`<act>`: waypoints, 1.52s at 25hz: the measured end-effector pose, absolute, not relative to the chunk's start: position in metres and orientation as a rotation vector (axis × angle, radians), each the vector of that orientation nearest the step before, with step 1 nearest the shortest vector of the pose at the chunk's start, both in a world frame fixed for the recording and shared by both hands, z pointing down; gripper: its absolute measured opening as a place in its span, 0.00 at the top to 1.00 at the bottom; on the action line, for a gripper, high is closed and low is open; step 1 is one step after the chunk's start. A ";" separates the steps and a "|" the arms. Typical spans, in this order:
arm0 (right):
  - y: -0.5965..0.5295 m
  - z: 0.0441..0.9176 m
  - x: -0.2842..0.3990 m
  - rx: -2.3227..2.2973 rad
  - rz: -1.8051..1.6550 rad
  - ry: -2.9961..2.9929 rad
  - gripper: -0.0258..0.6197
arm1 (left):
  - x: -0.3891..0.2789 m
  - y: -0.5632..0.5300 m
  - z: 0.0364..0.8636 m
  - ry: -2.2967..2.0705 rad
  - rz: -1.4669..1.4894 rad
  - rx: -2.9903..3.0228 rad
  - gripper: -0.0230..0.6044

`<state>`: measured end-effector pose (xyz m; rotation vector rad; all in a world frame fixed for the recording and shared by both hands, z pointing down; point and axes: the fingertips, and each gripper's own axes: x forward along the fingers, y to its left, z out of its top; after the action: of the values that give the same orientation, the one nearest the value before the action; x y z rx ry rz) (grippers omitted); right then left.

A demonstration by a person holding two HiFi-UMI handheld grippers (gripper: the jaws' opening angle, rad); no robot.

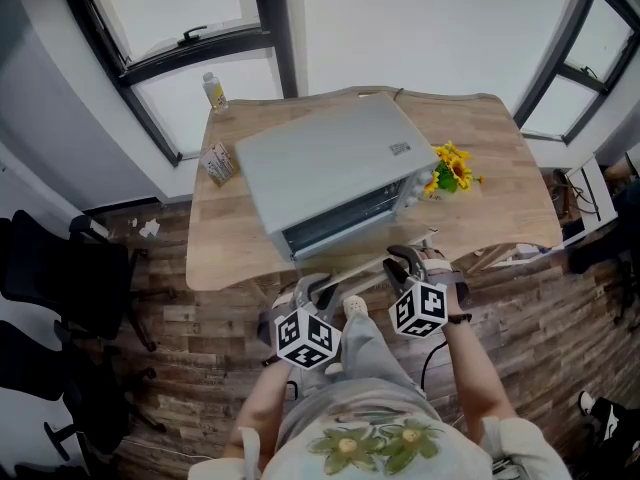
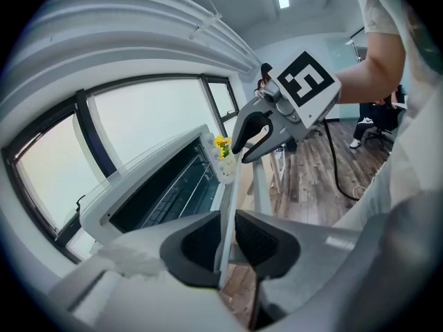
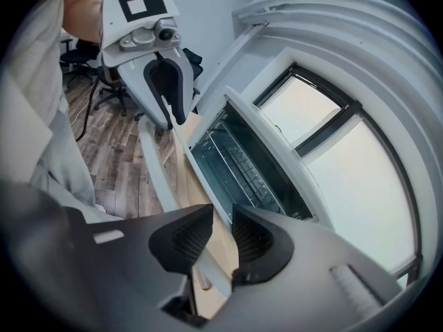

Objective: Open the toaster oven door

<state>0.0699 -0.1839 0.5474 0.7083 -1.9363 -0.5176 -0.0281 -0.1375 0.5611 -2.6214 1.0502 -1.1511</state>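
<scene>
Both grippers straddle the door (image 2: 225, 185) of the oven (image 1: 320, 168), which sits by the table's (image 1: 480, 168) front edge with its door swung down toward us. We judge the door stiff, fairly light, hinged low and glazed, so somewhat fragile. Its smooth rim could slip, and the handle (image 3: 154, 168) looks the surer hold. Left gripper (image 2: 225, 234) and right gripper (image 3: 221, 234) each stand narrow, pads pinching the door's thin free edge, the handle just beside them.
</scene>
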 end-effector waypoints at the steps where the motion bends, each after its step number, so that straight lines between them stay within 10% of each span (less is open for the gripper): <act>1: -0.182 0.549 0.071 0.706 -0.513 -1.936 0.83 | -0.027 -0.136 0.563 1.043 -1.157 -2.625 0.85; 38: -0.152 0.586 0.085 0.665 -0.423 -1.923 0.83 | -0.013 -0.103 0.601 0.949 -1.255 -2.717 0.83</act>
<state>0.0849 -0.1517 0.5860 0.6650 -1.9227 -0.4232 -0.0129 -0.1031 0.6006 -2.7170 0.9485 -1.2548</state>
